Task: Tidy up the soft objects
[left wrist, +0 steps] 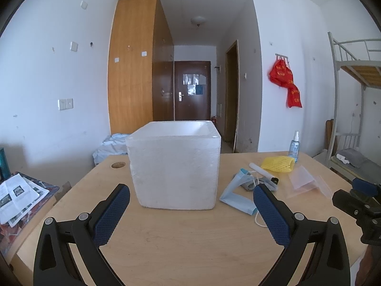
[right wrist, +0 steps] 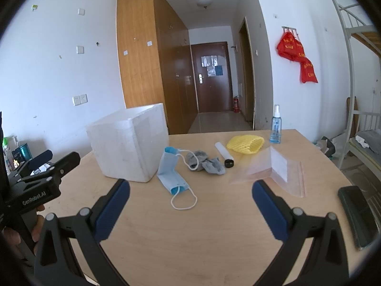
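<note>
I have both claws hovering low over the near edge of the tabletop (right wrist: 190, 238), and nothing has been picked up yet. The left claw (left wrist: 191, 205) is spread wide and empty, pointing straight at the white foam box (left wrist: 175, 166), which stands upright with its top open. The right claw (right wrist: 190, 200) is equally wide and empty, aimed at the loose things lying to the right of the box.

The soft items are all still out on the wood: a blue face mask (right wrist: 171, 171) just beside the box's near corner, its ear loop trailing toward me; a crumpled grey sock (right wrist: 206, 162) touching the mask's far loop; and a yellow foam net (right wrist: 245, 144) further back, near the spray bottle (right wrist: 275, 125). A white tube (right wrist: 223, 153) lies between the sock and the net, and a clear zip bag (right wrist: 273, 169) sits to the right.

My judgement is that the mask is the sensible first pick, being nearest. I would bring the right claw down over the pleated body rather than the thin loop, pinch flat against the wood, lift clear of the sock so the loops do not drag it, then carry it over the box rim. The left claw could steady the light box if it starts to slide.
</note>
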A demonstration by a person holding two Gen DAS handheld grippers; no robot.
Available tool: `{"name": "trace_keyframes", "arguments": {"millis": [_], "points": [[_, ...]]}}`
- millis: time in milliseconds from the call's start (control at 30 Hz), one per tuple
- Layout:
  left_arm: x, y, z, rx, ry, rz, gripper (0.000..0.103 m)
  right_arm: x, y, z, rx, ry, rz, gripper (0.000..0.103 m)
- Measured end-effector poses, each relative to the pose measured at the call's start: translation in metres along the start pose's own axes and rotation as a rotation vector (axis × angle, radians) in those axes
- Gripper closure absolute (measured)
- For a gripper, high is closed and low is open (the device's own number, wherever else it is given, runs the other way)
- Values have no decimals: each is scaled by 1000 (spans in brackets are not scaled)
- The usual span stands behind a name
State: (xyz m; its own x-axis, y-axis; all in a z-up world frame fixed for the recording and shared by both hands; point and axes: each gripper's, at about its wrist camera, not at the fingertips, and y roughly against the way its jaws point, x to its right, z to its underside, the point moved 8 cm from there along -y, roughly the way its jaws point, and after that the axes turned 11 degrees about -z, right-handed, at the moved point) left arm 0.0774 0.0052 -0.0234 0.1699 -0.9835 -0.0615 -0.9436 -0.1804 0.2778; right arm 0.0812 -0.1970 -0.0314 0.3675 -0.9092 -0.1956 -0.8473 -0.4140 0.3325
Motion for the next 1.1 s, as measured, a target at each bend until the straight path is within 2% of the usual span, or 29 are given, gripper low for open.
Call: {"name": "trace_keyframes", "arguments": {"millis": [1100], "points": [[2,0,0,2,-2,2,0,2,-1,0,-3,-2,-7,0]]}}
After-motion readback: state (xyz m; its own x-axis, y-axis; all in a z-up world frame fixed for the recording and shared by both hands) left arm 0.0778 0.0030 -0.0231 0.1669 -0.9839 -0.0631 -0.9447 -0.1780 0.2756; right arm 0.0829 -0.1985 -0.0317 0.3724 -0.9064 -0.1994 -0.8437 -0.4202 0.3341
